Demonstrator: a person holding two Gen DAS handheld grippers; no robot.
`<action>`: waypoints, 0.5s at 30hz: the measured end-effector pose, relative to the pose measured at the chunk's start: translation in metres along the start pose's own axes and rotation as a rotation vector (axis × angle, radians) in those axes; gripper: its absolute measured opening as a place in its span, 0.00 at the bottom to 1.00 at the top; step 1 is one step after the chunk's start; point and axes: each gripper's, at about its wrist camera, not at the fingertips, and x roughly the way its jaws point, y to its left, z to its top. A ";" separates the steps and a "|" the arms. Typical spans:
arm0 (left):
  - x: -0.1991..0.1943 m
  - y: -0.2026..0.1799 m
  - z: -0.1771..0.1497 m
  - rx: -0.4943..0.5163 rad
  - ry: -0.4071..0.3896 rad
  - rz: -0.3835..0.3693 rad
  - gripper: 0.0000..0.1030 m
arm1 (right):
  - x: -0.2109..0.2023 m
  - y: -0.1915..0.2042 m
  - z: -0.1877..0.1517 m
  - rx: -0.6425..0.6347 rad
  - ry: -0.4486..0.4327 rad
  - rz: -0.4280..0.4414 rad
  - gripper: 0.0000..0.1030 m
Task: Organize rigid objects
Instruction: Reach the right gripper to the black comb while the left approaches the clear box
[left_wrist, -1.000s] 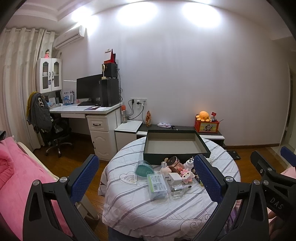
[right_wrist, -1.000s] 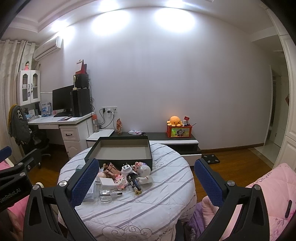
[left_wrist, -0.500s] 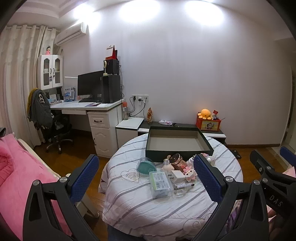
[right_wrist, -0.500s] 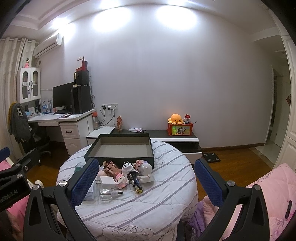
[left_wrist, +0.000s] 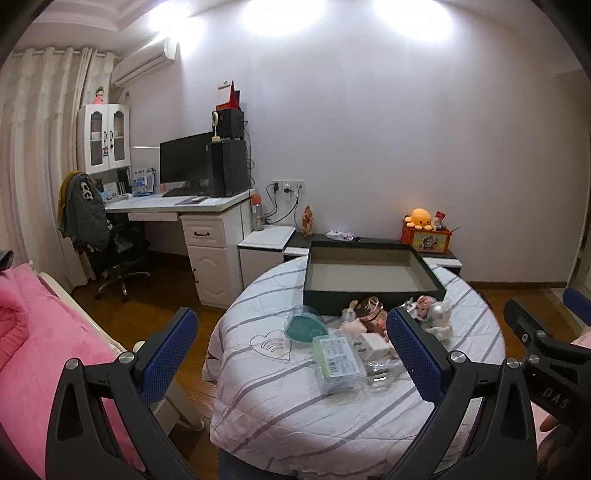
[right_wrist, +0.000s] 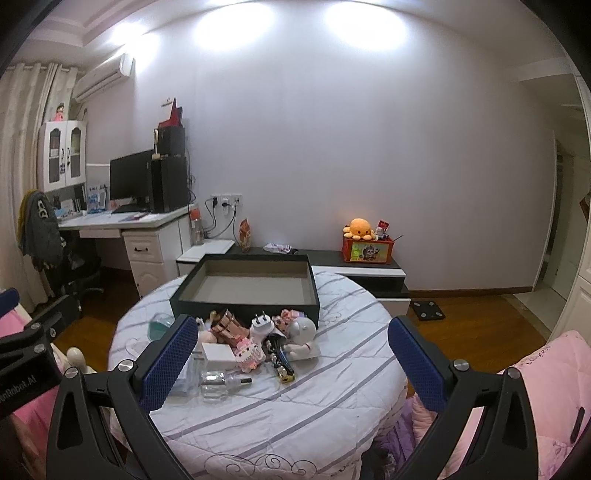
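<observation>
We've got both the left hand-held gripper (left_wrist: 291, 347) and right hand-held gripper (right_wrist: 291, 350) spread wide, holding nothing, above the tabletop (right_wrist: 332, 398) clutter near the dark tray (right_wrist: 243, 299).

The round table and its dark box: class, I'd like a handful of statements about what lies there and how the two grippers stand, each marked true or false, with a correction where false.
1. The dark box is empty. True.
2. The left gripper is shut on the clear plastic case. False: it is open, holding nothing.
3. The small items lie on the table in front of the box. True.
4. The white plug adapter sits inside the box. False: it is outside, among the clutter.
5. The right gripper is open. True.
</observation>
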 end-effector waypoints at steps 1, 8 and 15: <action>0.006 0.001 -0.002 0.000 0.010 -0.006 1.00 | 0.005 0.000 -0.003 -0.002 0.011 0.001 1.00; 0.073 -0.006 -0.032 0.032 0.134 -0.024 1.00 | 0.060 -0.010 -0.024 0.009 0.124 0.007 1.00; 0.123 -0.013 -0.058 0.025 0.261 -0.039 1.00 | 0.120 -0.019 -0.049 0.009 0.265 0.046 1.00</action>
